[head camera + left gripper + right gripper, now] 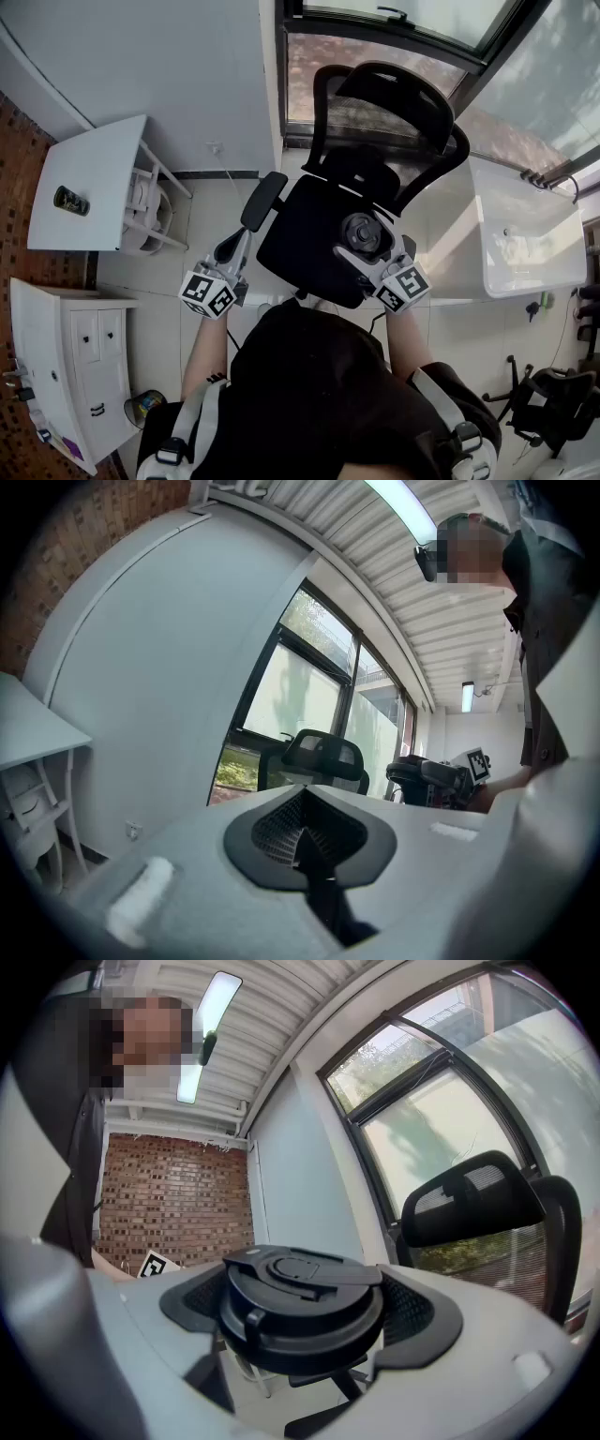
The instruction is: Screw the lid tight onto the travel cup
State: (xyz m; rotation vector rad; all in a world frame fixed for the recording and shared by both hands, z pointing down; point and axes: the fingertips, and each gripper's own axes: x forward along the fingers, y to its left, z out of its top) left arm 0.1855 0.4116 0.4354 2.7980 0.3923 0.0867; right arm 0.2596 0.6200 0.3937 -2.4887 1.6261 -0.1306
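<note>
Gripping the black lid [300,1299] of a travel cup between wide-set jaws, the right gripper [367,246] holds it level above the seat of a black office chair [298,234]. To its left, the left gripper [231,251] is closed tight on nothing, near the chair's armrest [262,199].

You face a black office chair [300,234]. A small dark object [71,200] lies near the white table's [103,164] left edge.
</note>
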